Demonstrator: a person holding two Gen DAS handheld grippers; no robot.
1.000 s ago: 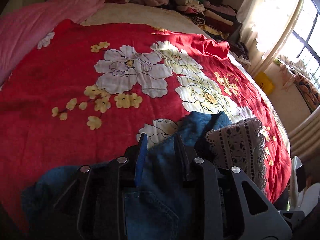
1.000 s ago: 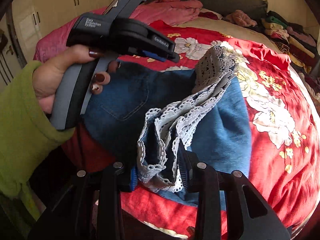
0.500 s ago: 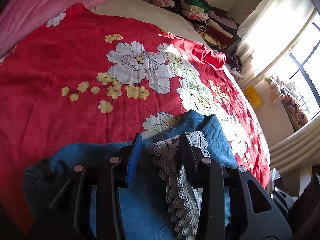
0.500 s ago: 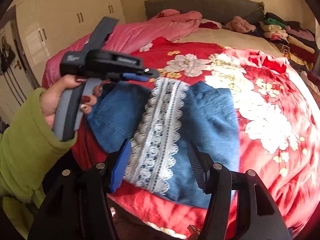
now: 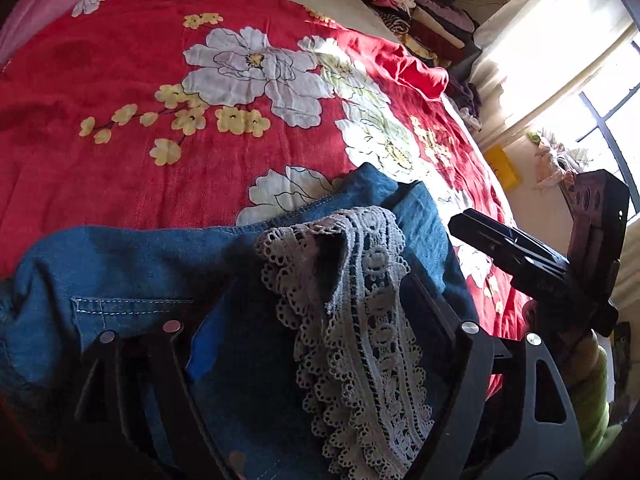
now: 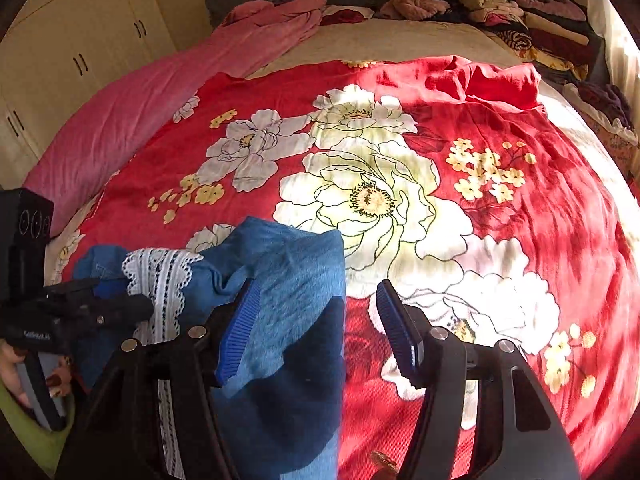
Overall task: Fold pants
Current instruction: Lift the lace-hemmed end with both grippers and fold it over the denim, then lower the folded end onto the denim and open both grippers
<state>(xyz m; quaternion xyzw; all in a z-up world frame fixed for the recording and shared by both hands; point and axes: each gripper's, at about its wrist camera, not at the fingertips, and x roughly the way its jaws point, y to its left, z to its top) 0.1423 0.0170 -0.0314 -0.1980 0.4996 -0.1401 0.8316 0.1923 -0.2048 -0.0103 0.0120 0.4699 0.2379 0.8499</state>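
Observation:
Blue denim pants with a white lace hem lie folded at the near edge of the bed. My left gripper is open, its jaws wide apart over the denim and lace, holding nothing. My right gripper is open and empty, hovering over the right edge of the pants. In the right wrist view the lace lies at the left beside the left gripper. In the left wrist view the right gripper shows at the right.
A red floral bedspread covers the bed. A pink blanket lies along the left side. Stacked folded clothes sit at the far right by the headboard. A window with curtain stands to the right of the bed.
The right gripper let go of the lace hem, opened and moved right off the pants. The left gripper opened wider. The lace hem now lies down on the denim.

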